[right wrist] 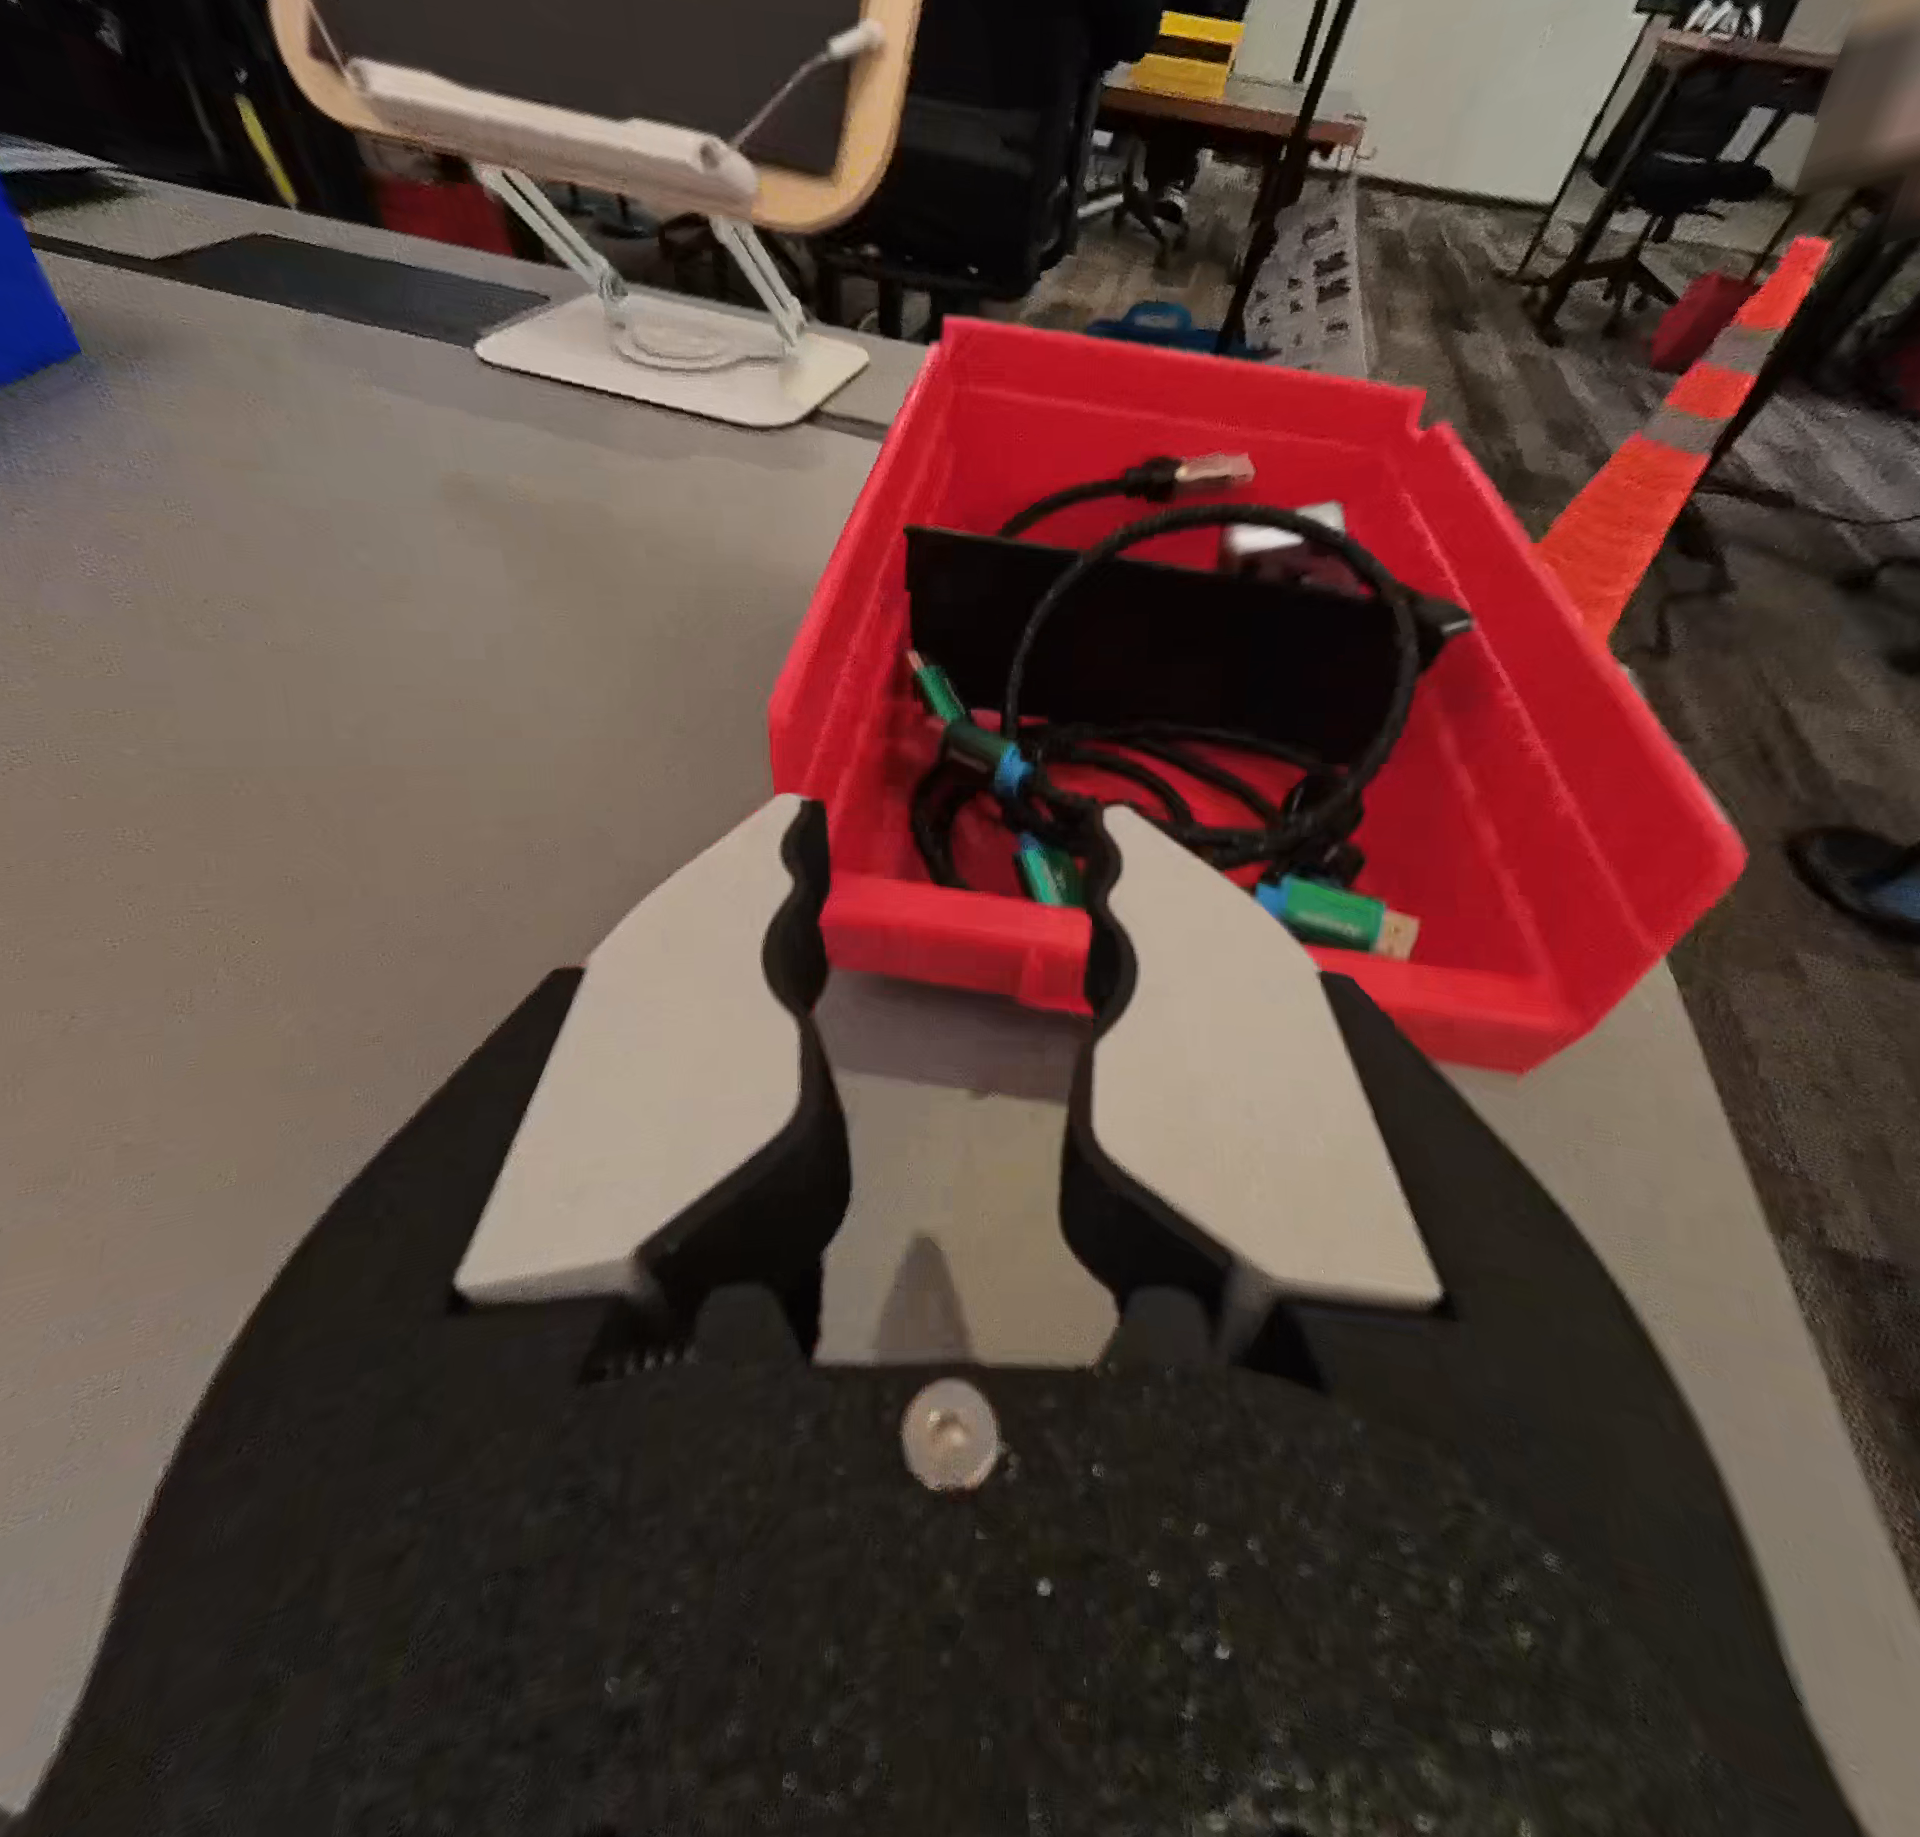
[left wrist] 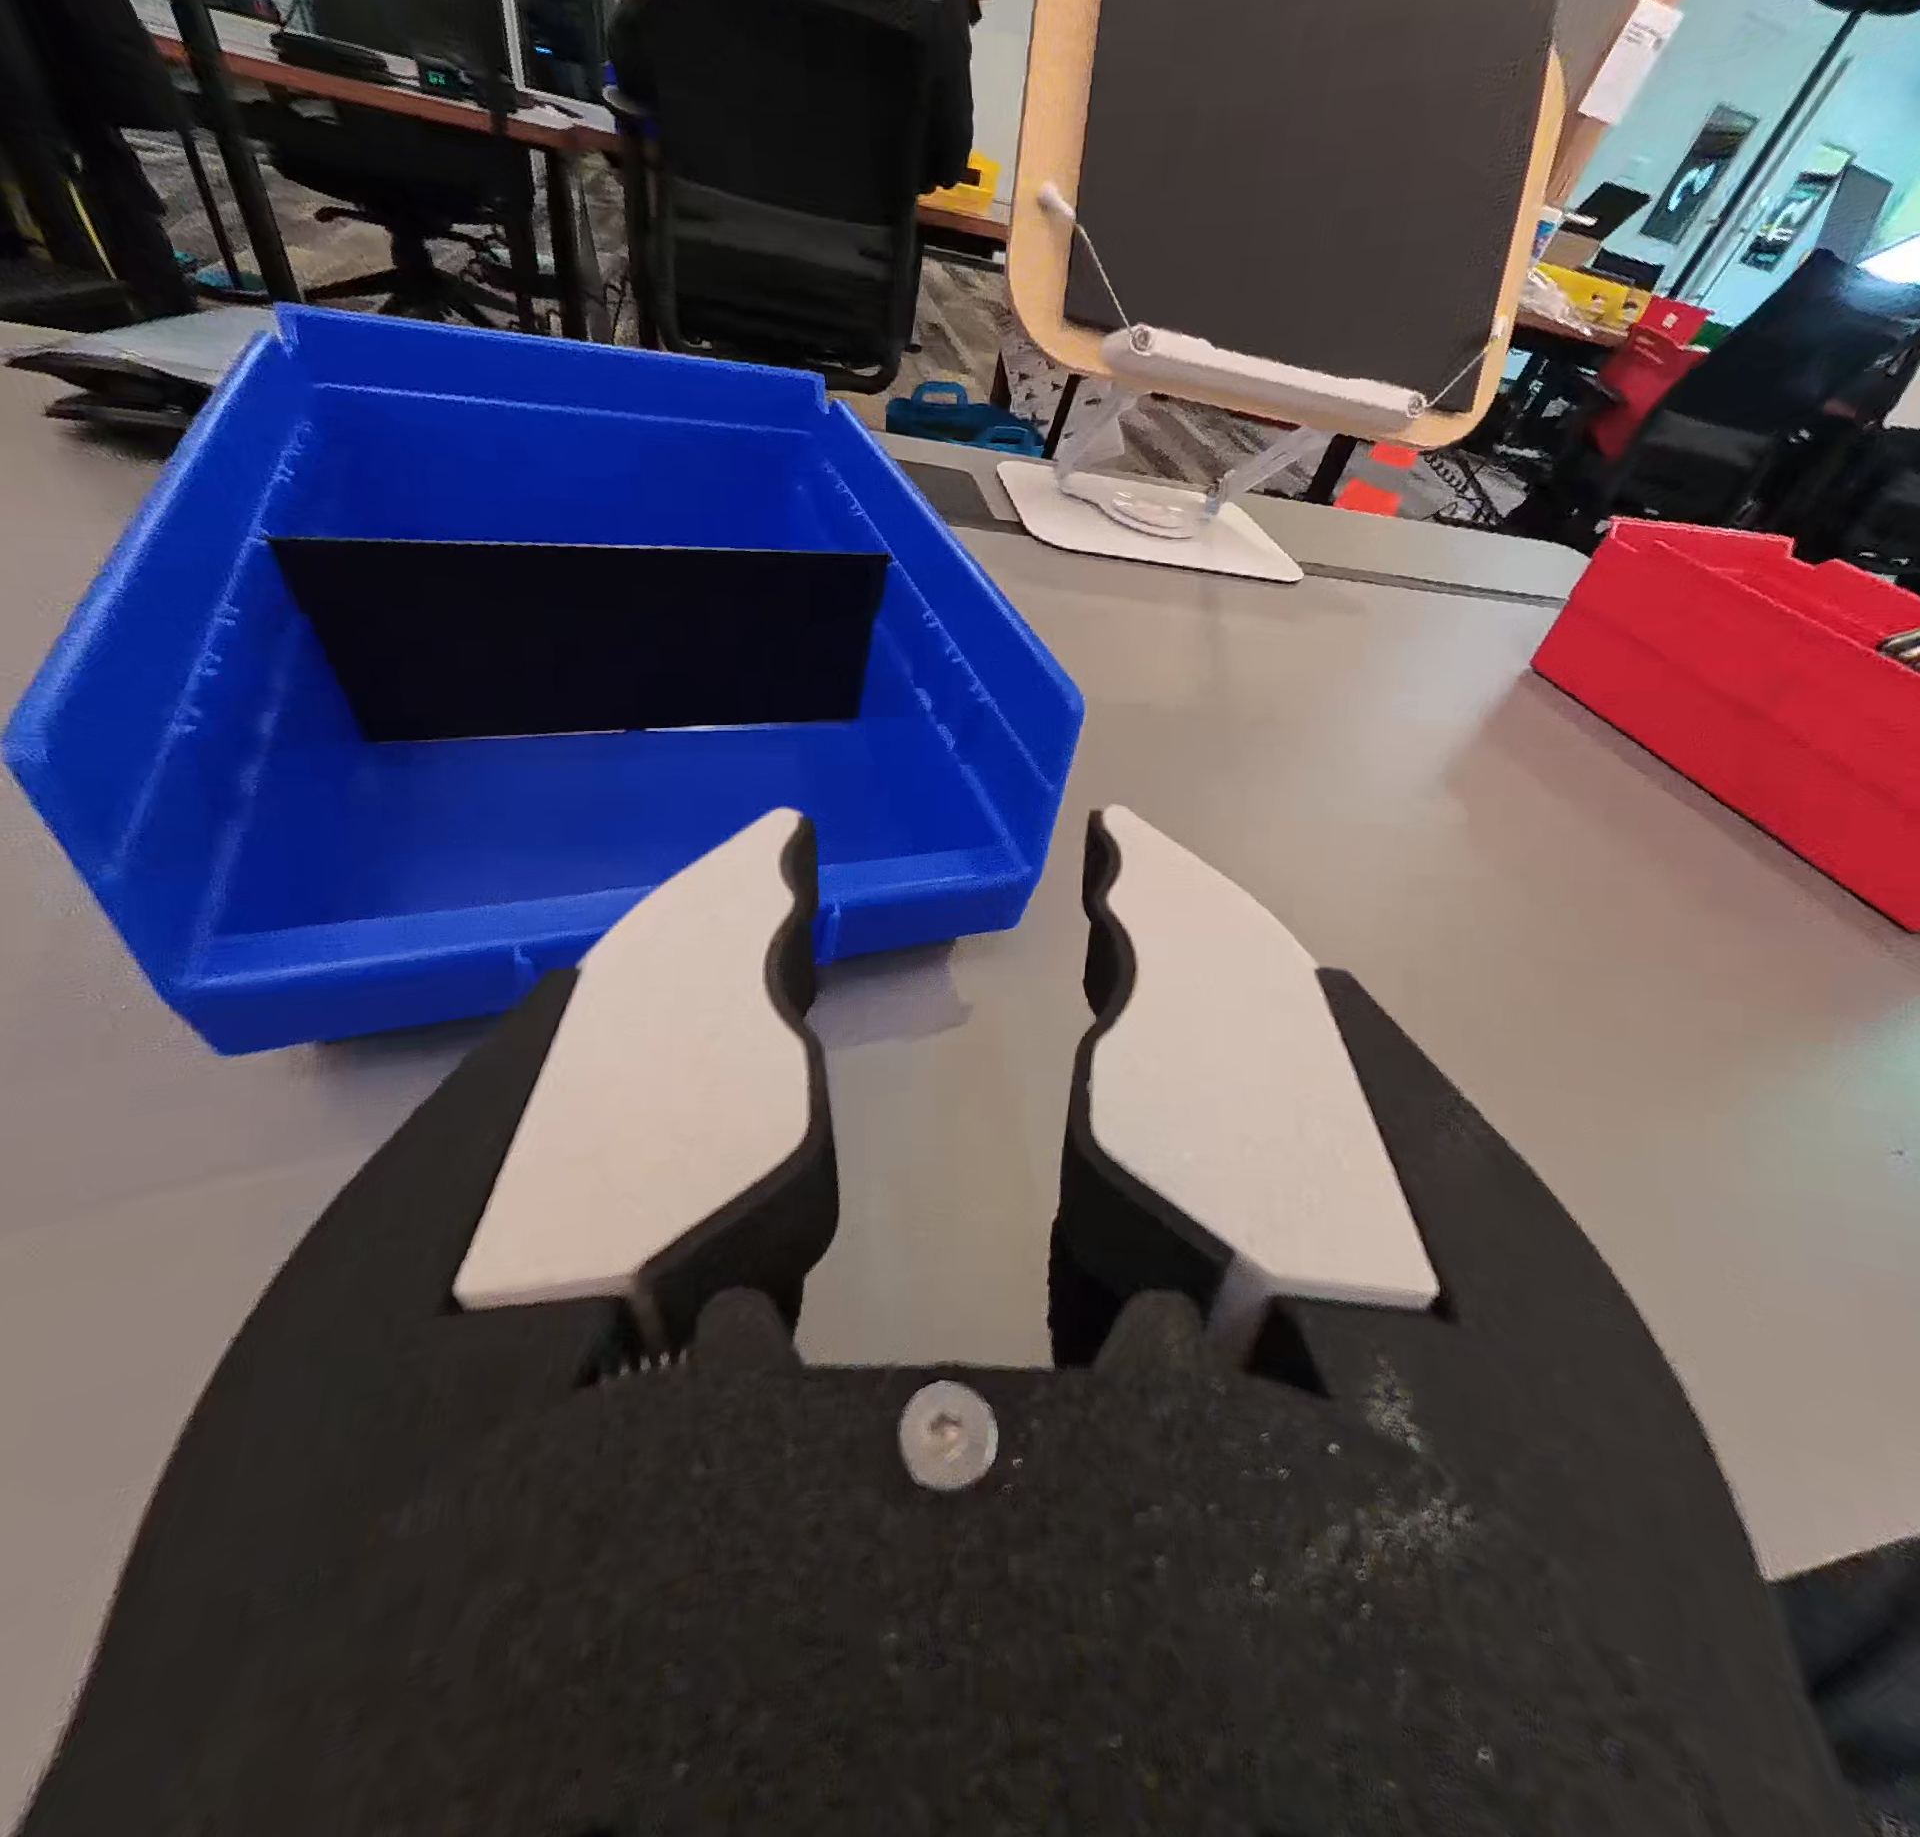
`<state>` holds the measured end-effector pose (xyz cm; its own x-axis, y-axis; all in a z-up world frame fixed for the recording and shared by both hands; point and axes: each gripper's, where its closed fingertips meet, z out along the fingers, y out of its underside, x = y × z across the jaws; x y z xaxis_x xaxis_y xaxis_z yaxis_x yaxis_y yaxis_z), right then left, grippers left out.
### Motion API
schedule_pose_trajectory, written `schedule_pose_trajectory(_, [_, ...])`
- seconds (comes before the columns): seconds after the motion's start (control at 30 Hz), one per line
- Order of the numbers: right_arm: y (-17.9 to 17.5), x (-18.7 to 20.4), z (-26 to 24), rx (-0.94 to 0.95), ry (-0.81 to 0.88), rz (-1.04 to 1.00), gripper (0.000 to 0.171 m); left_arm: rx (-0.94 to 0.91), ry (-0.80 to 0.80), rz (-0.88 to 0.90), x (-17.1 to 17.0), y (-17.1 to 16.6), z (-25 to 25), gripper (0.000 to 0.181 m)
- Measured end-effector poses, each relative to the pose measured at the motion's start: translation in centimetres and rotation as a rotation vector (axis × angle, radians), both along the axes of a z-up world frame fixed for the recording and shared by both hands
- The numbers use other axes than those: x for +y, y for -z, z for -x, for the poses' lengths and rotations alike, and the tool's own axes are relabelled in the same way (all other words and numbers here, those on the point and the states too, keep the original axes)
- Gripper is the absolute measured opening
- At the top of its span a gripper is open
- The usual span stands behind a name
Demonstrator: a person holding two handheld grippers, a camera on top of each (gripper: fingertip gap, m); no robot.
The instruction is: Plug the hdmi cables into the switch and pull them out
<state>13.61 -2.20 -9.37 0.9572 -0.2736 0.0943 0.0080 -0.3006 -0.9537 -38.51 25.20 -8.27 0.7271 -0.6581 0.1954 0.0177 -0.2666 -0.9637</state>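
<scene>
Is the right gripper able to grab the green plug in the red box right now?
Probably yes. The right gripper is open, just before the red bin, which has no lid. The green plug lies on top near the front wall, uncovered.

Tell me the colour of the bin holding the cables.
Red bin; the right wrist view shows it best.

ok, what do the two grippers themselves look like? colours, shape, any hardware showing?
Both match. The left gripper and right gripper each have a wide black, felt-textured body, a silver screw at its centre, and two light grey fingers tapering forward. The jaws' inner faces are black, wavy padding. No cables, markings or sleeves show.
</scene>
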Motion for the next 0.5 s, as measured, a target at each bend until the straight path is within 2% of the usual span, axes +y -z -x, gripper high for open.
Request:
schedule_pose_trajectory(0.07, [1.0, -1.0, 0.7, -0.039, 0.048, -0.001, 0.054, 0.021, 0.012, -0.009, -0.3, 0.0, -0.4, 0.048])
schedule_pose_trajectory(0.2, [1.5, -1.1, 1.2, -0.128, 0.048, 0.028, 0.052, 0.09, 0.02, -0.042, -0.5, 0.3, -1.2, 0.047])
schedule_pose_trajectory(0.37, [3.2, -0.9, 1.7, -0.052, 0.001, 0.061, 0.056, 0.171, 0.017, -0.001, -0.2, 2.2, -1.5, 0.049])
schedule_pose_trajectory(0.5, [3.5, -2.0, 0.7, -0.059, 0.047, 0.081, 0.055, 0.191, 0.004, 0.017, 0.3, 2.7, -1.8, 0.048])
